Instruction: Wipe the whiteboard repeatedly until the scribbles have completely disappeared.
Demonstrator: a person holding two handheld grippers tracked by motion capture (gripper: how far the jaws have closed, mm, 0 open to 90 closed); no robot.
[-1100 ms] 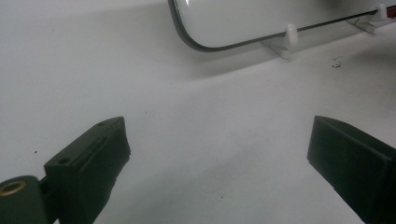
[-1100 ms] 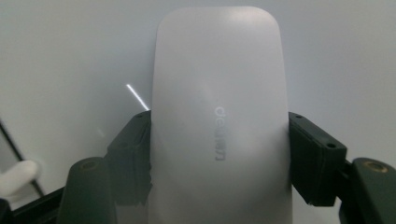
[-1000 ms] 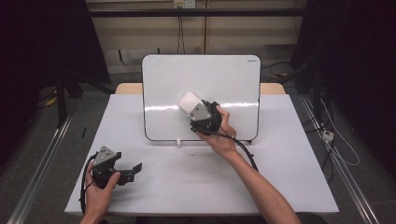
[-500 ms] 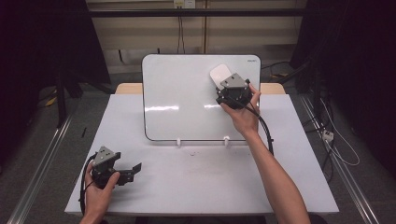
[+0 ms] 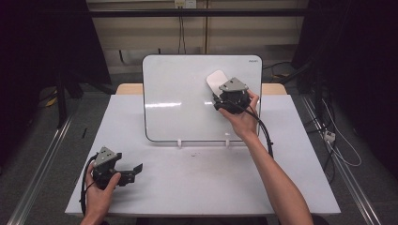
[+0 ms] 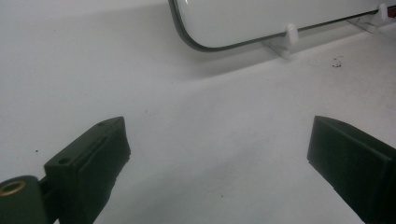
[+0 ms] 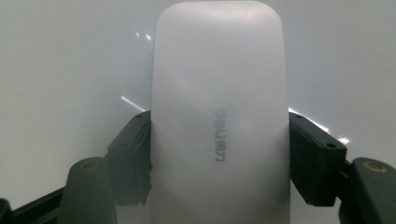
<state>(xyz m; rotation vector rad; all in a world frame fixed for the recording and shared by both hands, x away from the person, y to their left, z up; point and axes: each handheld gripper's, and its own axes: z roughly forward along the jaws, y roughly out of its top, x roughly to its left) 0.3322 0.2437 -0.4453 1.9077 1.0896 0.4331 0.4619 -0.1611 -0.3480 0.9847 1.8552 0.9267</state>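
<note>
White worktop [image 5: 202, 183], whiteboard [image 5: 187, 98] propped at far side. Right hand-held gripper [image 5: 220, 91] clamped on whiteboard eraser [image 5: 217, 82], pressed to board's upper right: wiping step, likely. Next: sweep with even pressure. Left hand-held gripper [image 5: 133, 169] jaws apart, idle near left.

Both grippers are black, boxy bodies, each with a grey three-cornered plate on top. Left gripper [image 5: 133, 168]: two black blocky jaws, a small hole in the top of one, brass-coloured eyelet at the base; black cable loops off the back. Right gripper [image 5: 219, 89]: same build, jaws with small screw holes on top, brass eyelets at both jaw bases, thin black link arm low at one side; thick black cable trails along the forearm. Forearms bare, no sleeves or gloves in sight.
</note>
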